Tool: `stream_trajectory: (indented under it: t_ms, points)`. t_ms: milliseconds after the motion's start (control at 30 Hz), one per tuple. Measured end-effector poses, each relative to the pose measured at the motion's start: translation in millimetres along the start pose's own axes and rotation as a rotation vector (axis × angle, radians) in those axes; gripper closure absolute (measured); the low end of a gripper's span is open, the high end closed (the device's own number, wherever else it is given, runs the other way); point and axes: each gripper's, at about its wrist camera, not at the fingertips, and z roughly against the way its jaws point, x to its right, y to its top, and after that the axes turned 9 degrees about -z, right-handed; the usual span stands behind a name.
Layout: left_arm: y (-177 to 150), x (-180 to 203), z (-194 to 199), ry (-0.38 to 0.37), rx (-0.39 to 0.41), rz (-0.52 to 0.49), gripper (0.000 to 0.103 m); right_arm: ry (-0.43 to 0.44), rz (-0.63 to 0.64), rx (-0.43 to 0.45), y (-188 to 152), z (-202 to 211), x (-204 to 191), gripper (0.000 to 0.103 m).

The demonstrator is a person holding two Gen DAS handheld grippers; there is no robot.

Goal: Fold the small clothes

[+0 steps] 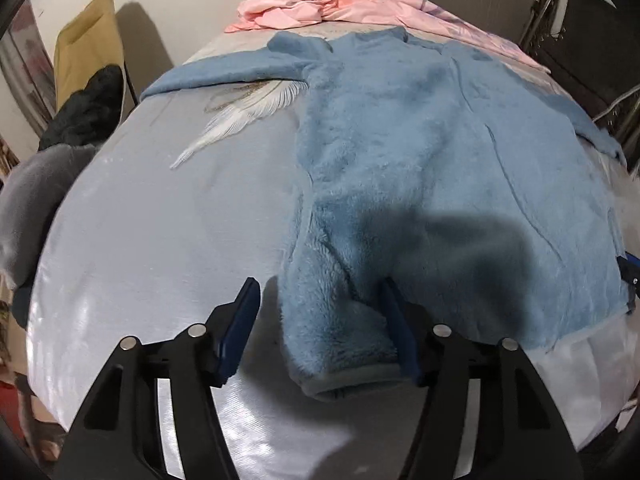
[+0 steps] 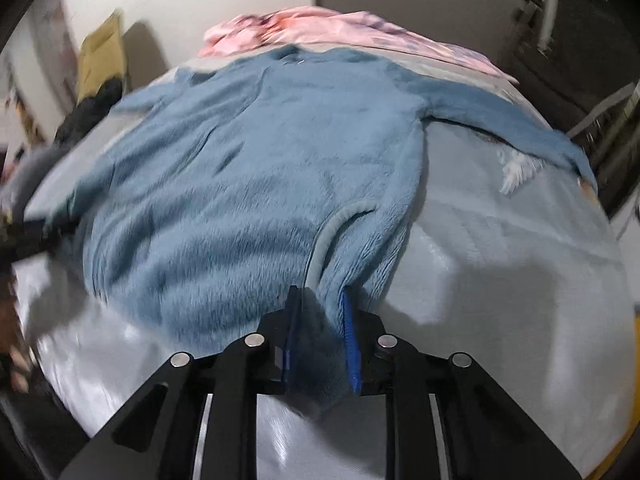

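One fuzzy blue fleece garment (image 1: 420, 152) lies spread flat on the pale grey bed cover (image 1: 160, 240), both sleeves out. The left gripper (image 1: 320, 332) has its fingers spread wide around the near left hem corner; the right gripper (image 2: 320, 336) pinches the near right hem. One crumpled pink cloth (image 1: 320, 4) sits at the far end (somewhat blurred in the right view).

Bed with a glossy pale grey-blue satin sheet (image 1: 160, 220) printed with white feathers.
A fluffy blue fleece sleepsuit (image 1: 420, 152) lies spread flat from centre toward 3 o'clock; a crumpled pink satin cloth (image 1: 320, 8) lies at 12 o'clock along the far edge.
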Motion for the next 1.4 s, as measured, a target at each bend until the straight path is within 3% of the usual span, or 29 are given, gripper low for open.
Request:
stream_trajectory:
  t_ms: [100,200,300,367,567,667,767,833,933,1000,1100,1167,1233,1267,1400]
  points:
    - [16,-9,11,0.035,0.032,0.014,0.043,-0.015,-0.042,0.065,25,15,25,0.058]
    - [47,-15,19,0.065,0.081,0.003,0.041,-0.002,-0.317,0.162,77,28,102,0.044]
    - [90,-12,13,0.067,0.112,-0.009,0.035,-0.011,-0.624,0.198,116,12,199,0.044]
    - [115,-5,0,0.074,0.108,-0.023,0.035,-0.009,-0.789,0.164,132,-9,257,0.044]
    - [157,5,-45,0.01,0.029,-0.008,0.034,-0.011,-0.987,0.08,166,-53,328,0.045]
    - [175,7,-73,-0.013,-0.024,0.006,0.034,-0.035,-1.05,0.002,173,-77,339,0.047]
    - [185,6,-97,-0.019,-0.064,0.029,0.034,-0.024,-1.101,-0.032,177,-96,349,0.094]
    - [190,4,-106,-0.016,-0.076,0.043,0.034,0.032,-1.092,0.078,185,-76,346,0.094]
    - [191,0,-114,-0.019,-0.08,0.056,0.034,0.128,-0.978,0.251,182,-31,330,0.093]
    - [189,0,-119,-0.008,-0.075,0.058,0.028,0.062,-0.945,0.237,156,-24,325,0.09]
    - [184,-2,-119,0.009,-0.06,0.054,0.023,-0.118,-0.933,0.118,108,-41,332,0.086]
    - [183,-3,-119,0.009,-0.057,0.051,0.021,-0.103,-0.953,0.113,88,-35,333,0.083]
    - [183,-6,-121,0.008,-0.054,0.053,0.018,-0.155,-0.965,0.145,81,-26,338,0.054]
    - [182,-7,-122,0.009,-0.052,0.059,0.013,-0.167,-0.981,0.161,82,-22,343,0.049]
    - [176,-19,-129,-0.024,-0.048,0.134,0.004,-0.019,-1.126,0.155,81,-35,368,0.048]
